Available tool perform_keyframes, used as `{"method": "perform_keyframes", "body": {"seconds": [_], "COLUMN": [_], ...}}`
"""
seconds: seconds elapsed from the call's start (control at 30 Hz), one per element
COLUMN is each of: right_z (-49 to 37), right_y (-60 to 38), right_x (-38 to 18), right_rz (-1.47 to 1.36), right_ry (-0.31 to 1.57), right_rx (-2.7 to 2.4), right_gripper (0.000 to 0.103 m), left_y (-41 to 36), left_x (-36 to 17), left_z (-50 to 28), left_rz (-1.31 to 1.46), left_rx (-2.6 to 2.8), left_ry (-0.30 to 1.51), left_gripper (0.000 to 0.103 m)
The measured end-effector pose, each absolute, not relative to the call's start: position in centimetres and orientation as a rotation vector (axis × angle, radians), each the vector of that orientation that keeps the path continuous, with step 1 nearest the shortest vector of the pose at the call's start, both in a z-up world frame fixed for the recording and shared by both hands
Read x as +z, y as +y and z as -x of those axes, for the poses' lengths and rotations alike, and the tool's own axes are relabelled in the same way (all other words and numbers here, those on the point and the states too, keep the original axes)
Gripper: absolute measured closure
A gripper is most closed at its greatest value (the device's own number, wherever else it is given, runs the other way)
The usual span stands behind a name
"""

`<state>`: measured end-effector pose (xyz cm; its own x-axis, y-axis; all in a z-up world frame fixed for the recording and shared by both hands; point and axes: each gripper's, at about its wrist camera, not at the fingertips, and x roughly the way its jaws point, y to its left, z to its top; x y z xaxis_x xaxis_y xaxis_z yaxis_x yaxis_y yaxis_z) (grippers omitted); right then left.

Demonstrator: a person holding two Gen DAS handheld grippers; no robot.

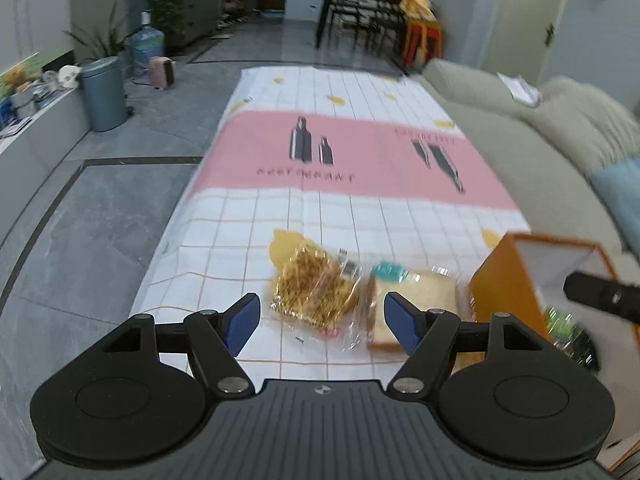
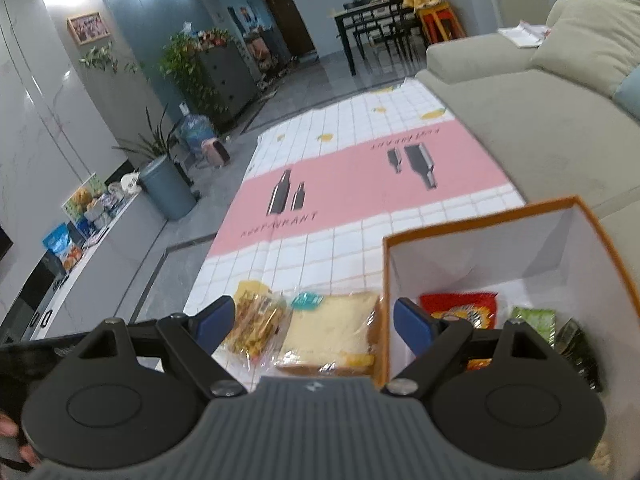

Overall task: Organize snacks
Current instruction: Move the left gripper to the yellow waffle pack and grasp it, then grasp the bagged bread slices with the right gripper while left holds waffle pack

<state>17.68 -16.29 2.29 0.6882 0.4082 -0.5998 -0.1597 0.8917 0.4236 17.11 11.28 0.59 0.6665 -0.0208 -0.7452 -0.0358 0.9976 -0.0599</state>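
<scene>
Two wrapped snacks lie on the checked tablecloth [image 1: 248, 216]: a golden crunchy snack pack [image 1: 312, 292] and a wrapped bread slice [image 1: 424, 292] to its right. They also show in the right wrist view, the golden pack [image 2: 256, 324] and the bread [image 2: 332, 332]. An orange box [image 1: 500, 276] with a white inside stands to the right; in the right wrist view the box [image 2: 480, 220] holds a red packet [image 2: 460, 308], a green packet [image 2: 534, 320] and a dark packet [image 2: 580, 348]. My left gripper [image 1: 322, 322] is open and empty above the snacks. My right gripper [image 2: 314, 326] is open and empty over the bread and the box's left wall.
A beige sofa [image 1: 520, 148] runs along the table's right side. Grey floor [image 1: 100, 208] lies to the left, with a bin [image 1: 102, 92], a water jug [image 1: 146, 46] and a low white cabinet [image 2: 92, 264]. A dark dining table [image 1: 356, 12] stands far back.
</scene>
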Motion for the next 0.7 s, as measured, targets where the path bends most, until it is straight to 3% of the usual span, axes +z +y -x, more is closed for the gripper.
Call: {"method": "perform_keyframes", "body": {"seconds": [0.3, 0.57, 0.6, 0.63, 0.7], "right_z": [-19.4, -20.1, -20.3, -20.4, -21.0], "right_y": [-13.5, -13.7, -13.7, -13.7, -13.2], "right_x": [-0.8, -2.4, -2.6, -2.8, -3.4], "right_rz": [-0.300, -0.341, -0.344, -0.340, -0.321], "right_ry": [0.780, 0.733, 0.742, 0.758, 0.816], "right_rx": [0.432, 0.463, 0.469, 0.480, 0.498], "right_gripper": [0.019, 0.018, 0.018, 0.018, 0.018], "left_y": [9.9, 10.1, 10.3, 10.5, 10.8], "left_x": [-3.5, -8.8, -9.4, -9.9, -10.4], "left_z": [-20.8, -25.6, -26.1, -26.4, -26.4], "left_rz": [-0.146, -0.219, -0.218, -0.225, -0.244], "left_rx": [-0.162, -0.174, -0.160, -0.142, -0.121], "left_ry": [0.794, 0.948, 0.965, 0.965, 0.944], "left_gripper": [0.020, 0.020, 0.018, 0.009, 0.006]}}
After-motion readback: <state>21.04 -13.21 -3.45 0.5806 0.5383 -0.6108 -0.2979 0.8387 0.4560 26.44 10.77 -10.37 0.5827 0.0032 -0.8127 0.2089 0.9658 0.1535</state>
